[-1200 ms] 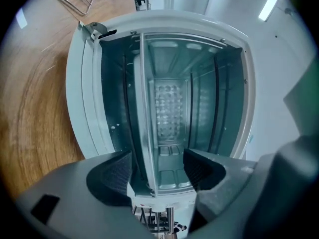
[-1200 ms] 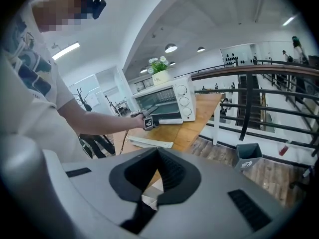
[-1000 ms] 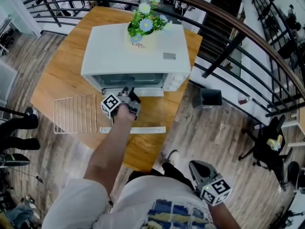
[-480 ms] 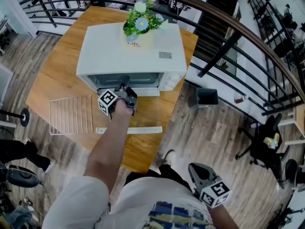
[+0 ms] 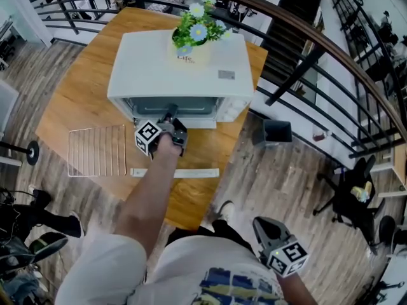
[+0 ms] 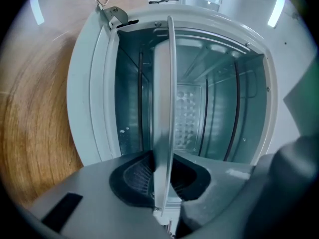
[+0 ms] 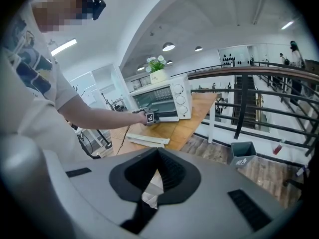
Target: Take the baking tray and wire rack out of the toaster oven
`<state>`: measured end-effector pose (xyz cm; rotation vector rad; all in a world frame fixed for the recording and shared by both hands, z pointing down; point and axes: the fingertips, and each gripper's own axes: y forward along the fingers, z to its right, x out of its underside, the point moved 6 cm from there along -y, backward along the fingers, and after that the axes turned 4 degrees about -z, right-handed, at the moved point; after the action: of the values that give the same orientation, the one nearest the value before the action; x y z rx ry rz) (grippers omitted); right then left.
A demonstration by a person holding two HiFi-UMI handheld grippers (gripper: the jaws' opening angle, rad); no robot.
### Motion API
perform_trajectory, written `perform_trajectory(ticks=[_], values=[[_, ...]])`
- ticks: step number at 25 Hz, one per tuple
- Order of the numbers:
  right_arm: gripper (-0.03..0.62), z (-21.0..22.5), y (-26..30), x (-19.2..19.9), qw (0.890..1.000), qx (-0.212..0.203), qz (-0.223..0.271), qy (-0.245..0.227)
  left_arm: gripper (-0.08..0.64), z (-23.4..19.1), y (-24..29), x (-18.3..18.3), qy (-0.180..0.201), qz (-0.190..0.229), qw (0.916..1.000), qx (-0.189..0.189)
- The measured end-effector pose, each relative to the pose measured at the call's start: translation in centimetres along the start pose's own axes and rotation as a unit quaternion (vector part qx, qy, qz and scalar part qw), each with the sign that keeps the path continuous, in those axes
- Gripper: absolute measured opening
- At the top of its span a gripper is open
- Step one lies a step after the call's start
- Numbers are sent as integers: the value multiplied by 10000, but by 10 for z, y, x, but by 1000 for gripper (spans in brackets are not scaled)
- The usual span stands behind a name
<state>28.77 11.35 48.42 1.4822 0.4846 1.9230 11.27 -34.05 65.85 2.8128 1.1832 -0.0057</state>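
Observation:
The white toaster oven [image 5: 181,68] stands on the wooden table [image 5: 76,100] with its front open. In the left gripper view the baking tray [image 6: 164,98] shows edge-on as a thin metal sheet that reaches into the oven cavity [image 6: 209,108]. My left gripper [image 5: 170,114] is at the oven's mouth; its jaws have just been closing, and the pads [image 6: 137,180] now press on the tray's near edge. The wire rack [image 5: 96,150] lies flat on the table, left of the oven. My right gripper [image 5: 267,229] hangs low beside the person's body, shut and holding nothing.
A pot of flowers [image 5: 193,33] sits on top of the oven. A long white strip [image 5: 175,173] lies on the table behind my left hand. A grey bin [image 5: 272,132] stands on the floor to the right, near a dark railing [image 5: 305,62].
The left gripper stays at the oven's mouth and the right gripper keeps its place. A bystander's shoes at the left edge have shifted away.

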Motion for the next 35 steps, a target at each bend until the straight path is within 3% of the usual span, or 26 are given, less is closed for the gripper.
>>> perform_trajectory(ticks=[35], values=[[2, -42, 39, -3, 9993, -332, -56, -167, 58, -4, -57, 25, -19, -184, 9997, -132]])
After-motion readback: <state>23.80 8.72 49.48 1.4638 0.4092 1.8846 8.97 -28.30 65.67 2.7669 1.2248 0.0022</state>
